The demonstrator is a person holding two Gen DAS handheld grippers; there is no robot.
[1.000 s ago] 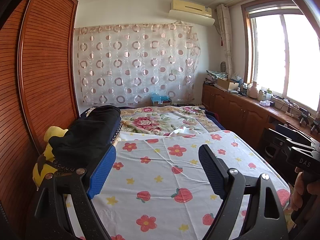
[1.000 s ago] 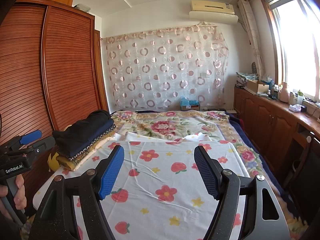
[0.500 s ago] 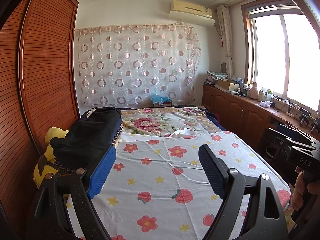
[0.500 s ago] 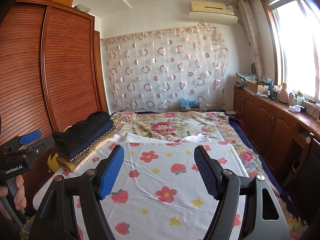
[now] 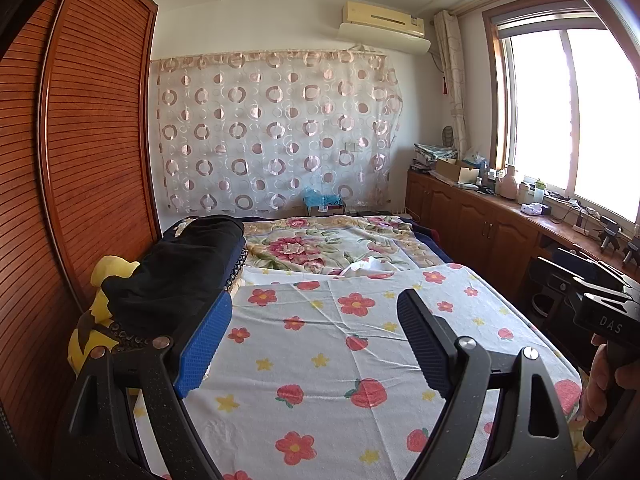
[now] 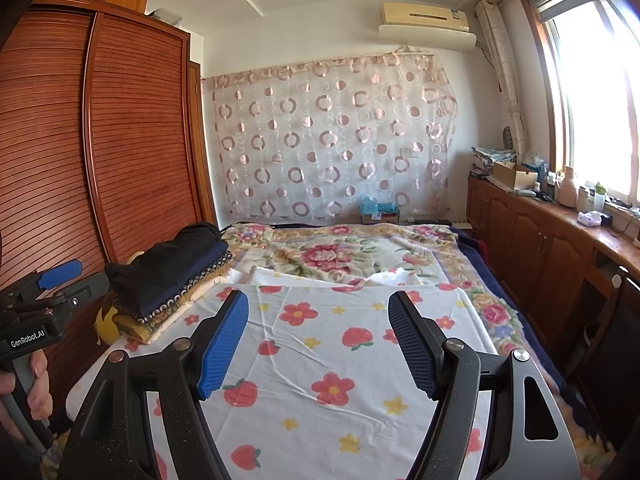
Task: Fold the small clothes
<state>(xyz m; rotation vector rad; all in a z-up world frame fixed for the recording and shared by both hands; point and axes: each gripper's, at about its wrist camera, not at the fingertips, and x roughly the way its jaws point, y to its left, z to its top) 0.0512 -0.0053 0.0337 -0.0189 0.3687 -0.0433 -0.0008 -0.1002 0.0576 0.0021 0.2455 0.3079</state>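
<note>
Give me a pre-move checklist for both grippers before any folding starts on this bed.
1. Left gripper open with nothing between its jaws: ok.
2. Right gripper open and empty: ok.
3. Strawberry-print sheet spread flat as a work surface: ok, minor creases.
4. Folded clothes stack resting squarely at the bed's left edge: ok.
5. Unfolded garment ready on the sheet: not ok, none visible.
6. White fabric at the sheet's far edge being a garment: cannot tell.

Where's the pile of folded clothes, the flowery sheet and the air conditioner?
pile of folded clothes (image 6: 168,268), right wrist view, on the black top garment.
flowery sheet (image 6: 320,356), right wrist view, on its bare middle.
air conditioner (image 5: 382,20), left wrist view, on its front panel.
</note>
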